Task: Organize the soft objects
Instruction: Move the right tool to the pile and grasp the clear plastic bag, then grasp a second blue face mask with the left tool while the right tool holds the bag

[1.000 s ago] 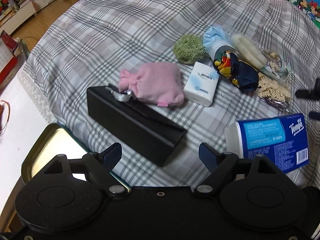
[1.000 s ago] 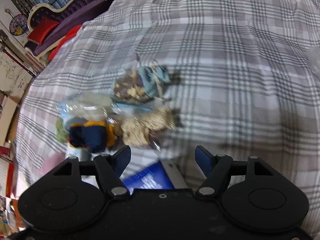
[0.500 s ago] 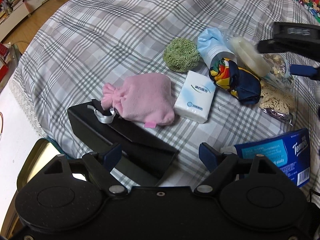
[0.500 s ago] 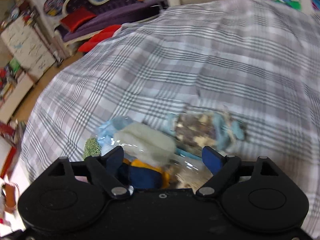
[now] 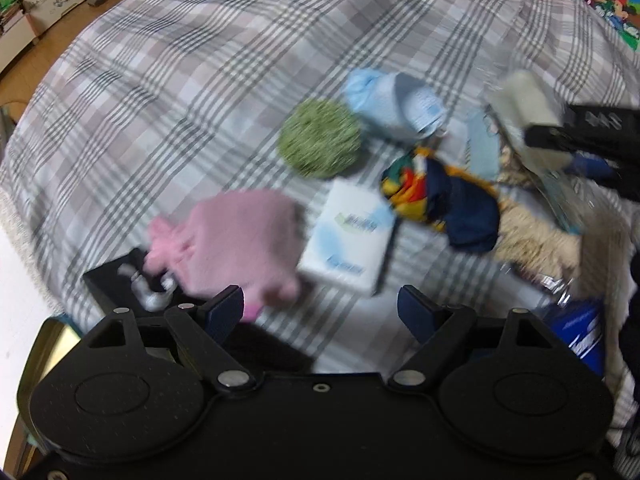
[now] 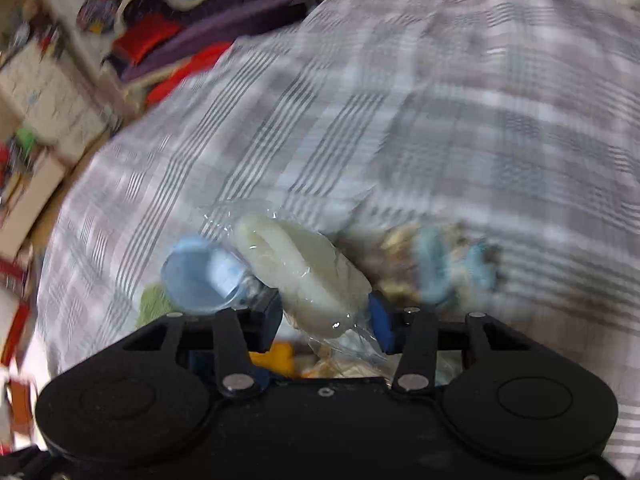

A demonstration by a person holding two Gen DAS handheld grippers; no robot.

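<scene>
Soft items lie in a cluster on the plaid cloth (image 5: 200, 80): a pink pouch (image 5: 240, 240), a white tissue pack (image 5: 348, 236), a green scrubber (image 5: 320, 140), a light blue pack (image 5: 396, 104), a navy multicoloured cloth (image 5: 452, 200) and a beige bagged item (image 5: 536, 236). My left gripper (image 5: 320, 304) hangs open just above the pink pouch and tissue pack, holding nothing. My right gripper (image 6: 326, 316) is closing its jaws on a white sponge in clear wrap (image 6: 308, 276), and both pads touch it. The same sponge (image 5: 528, 108) shows at the right of the left wrist view.
A black box (image 5: 116, 284) lies by the pink pouch, with a gold tin (image 5: 52, 340) below it at the table's edge. A blue tissue pack (image 5: 580, 332) sits at lower right. Furniture and shelves (image 6: 48, 92) stand beyond the table.
My right gripper has swung left over the cluster, opened wide and then closed around the white wrapped sponge. My left gripper has drifted forward over the black box toward the pink pouch.
</scene>
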